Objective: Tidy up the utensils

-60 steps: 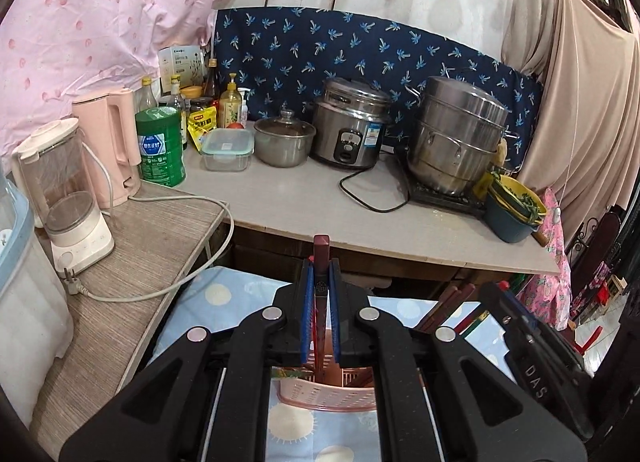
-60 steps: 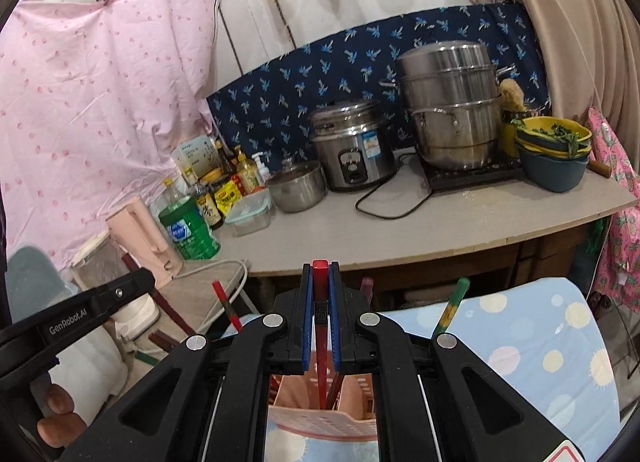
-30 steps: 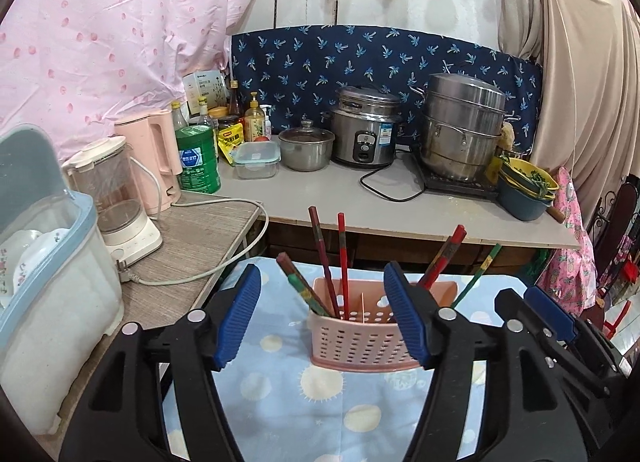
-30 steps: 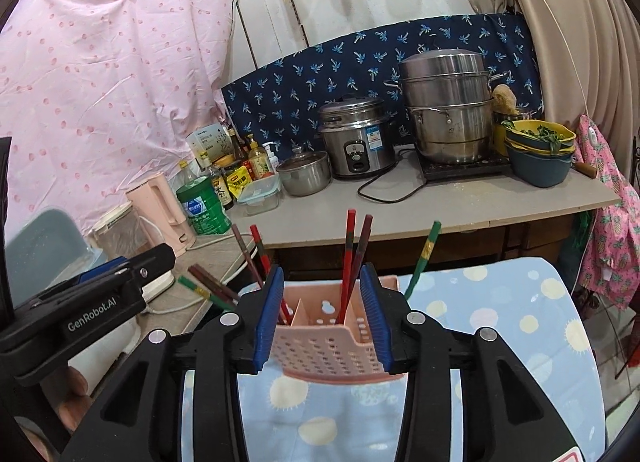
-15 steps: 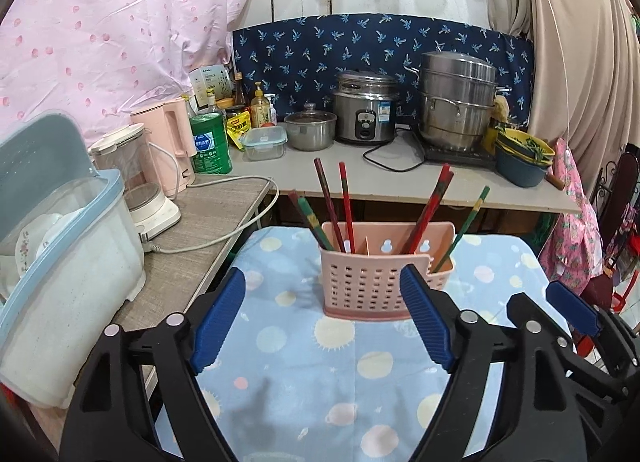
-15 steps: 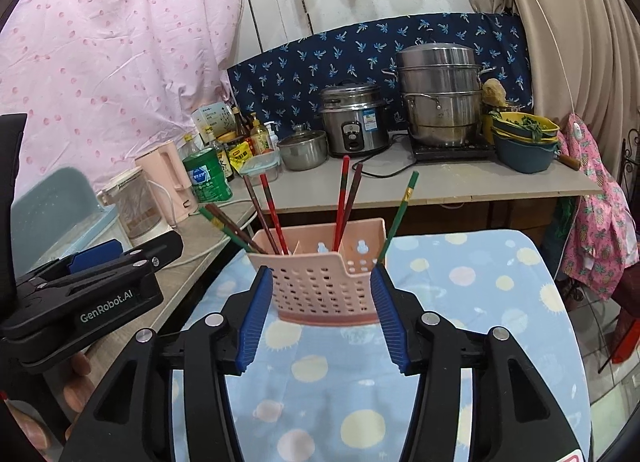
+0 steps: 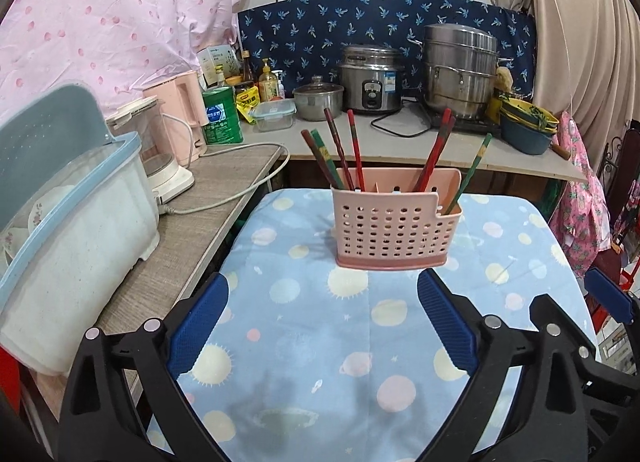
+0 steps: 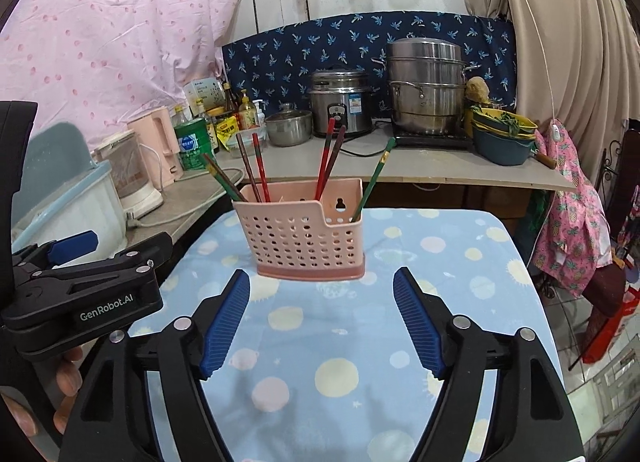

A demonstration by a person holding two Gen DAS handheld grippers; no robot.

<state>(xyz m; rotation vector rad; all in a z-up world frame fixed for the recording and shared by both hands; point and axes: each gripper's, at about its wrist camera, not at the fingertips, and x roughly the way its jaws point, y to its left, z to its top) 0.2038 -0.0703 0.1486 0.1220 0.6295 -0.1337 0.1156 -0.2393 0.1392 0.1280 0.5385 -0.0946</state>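
Both my tools, left tool (image 7: pixel 322 318) and right tool (image 8: pixel 321 312), gape empty; I'd check the chopsticks (image 7: pixel 354 149) sit upright in the holder (image 7: pixel 394 221).

the left gripper (image 7: pixel 322 324) hangs wide open over the blue spotted cloth (image 7: pixel 352 358), nothing between its blue pads (image 7: pixel 198 326). at twelve o'clock stands the pink perforated holder (image 7: pixel 394 232), chopsticks (image 7: pixel 354 149) leaning out of it, seven as far as i can count. at nine o'clock sits a lidded dish bin (image 7: pixel 76 221).
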